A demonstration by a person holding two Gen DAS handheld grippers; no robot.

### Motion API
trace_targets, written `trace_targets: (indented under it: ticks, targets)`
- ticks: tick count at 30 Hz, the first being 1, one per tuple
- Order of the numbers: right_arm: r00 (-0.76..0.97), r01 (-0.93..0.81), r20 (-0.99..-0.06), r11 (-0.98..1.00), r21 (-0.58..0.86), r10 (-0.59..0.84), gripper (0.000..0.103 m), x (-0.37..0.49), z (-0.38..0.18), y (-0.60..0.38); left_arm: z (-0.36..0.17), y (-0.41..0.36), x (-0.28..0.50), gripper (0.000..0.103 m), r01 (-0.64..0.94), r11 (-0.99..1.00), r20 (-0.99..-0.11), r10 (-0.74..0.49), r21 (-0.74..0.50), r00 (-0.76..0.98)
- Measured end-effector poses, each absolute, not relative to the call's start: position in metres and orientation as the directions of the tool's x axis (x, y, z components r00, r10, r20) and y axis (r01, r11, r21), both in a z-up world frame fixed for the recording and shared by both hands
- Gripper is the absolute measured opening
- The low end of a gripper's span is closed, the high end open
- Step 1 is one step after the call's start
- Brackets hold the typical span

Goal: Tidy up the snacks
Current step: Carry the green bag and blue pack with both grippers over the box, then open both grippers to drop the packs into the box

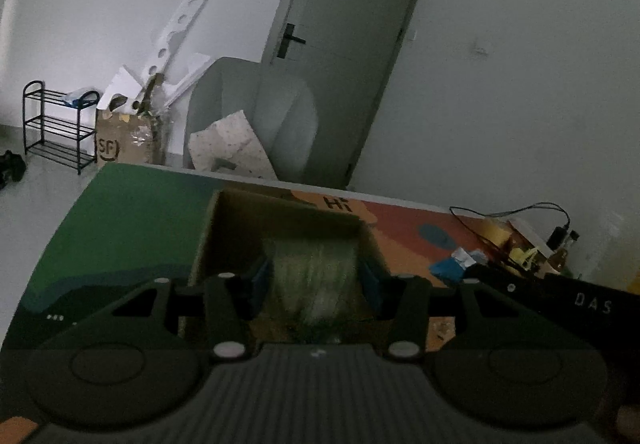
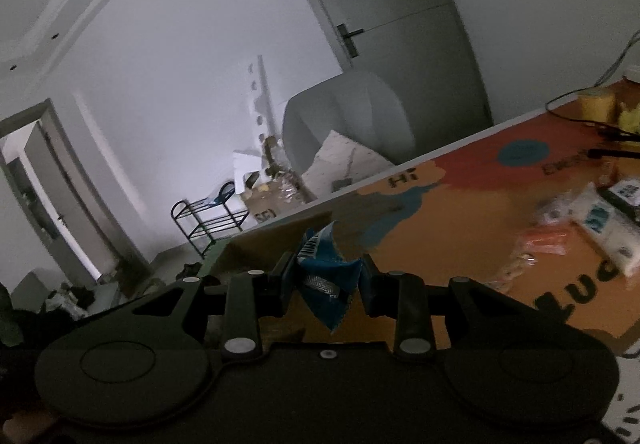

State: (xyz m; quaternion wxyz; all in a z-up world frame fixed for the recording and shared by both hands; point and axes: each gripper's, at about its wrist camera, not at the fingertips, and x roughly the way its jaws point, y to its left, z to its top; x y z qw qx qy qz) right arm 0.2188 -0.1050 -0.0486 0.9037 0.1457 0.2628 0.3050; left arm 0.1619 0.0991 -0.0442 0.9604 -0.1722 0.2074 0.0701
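An open cardboard box [image 1: 288, 222] stands on the colourful table mat [image 1: 132, 228]. My left gripper [image 1: 316, 284] hovers over its opening. A pale green snack packet [image 1: 316, 276], smeared by vertical blur, hangs between the blue pads [image 1: 261, 276] with a thin gap on each side, so the jaws stand open. My right gripper [image 2: 328, 280] is shut on a crumpled blue snack packet [image 2: 324, 272], just right of the box's edge [image 2: 276, 230]. In the left wrist view that blue packet [image 1: 450, 268] shows at the right, beside the box.
Loose snacks lie on the mat to the right: a white and blue packet [image 2: 604, 228] and an orange one [image 2: 546, 240]. Black cables [image 1: 512, 212] and a yellow item [image 2: 596, 104] sit at the far right. Beyond the table's far edge are a grey chair [image 1: 256, 112] and a door.
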Motion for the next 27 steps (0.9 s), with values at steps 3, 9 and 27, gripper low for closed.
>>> trace_targets:
  ticks: [3,9,27]
  targets:
    - [0.656,-0.497,-0.392,0.76,0.418,0.645,0.031,0.217,-0.048,-0.092,-0.042,0.11,0.157,0.054,-0.244,0.922,-0.424,0.099,-0.301,0.9]
    - [0.618,-0.535,-0.406,0.739,0.41,0.673,0.037,0.212,-0.045,-0.072,-0.04,0.13,0.144,0.065,-0.303,0.902,-0.43,0.153,-0.306,0.89]
    - [0.732,-0.402,-0.413,0.833,0.38,0.542,0.07,0.206,-0.043,-0.136,-0.033,0.094,0.146,0.098,-0.275,0.926,-0.413,0.151,-0.26,0.898]
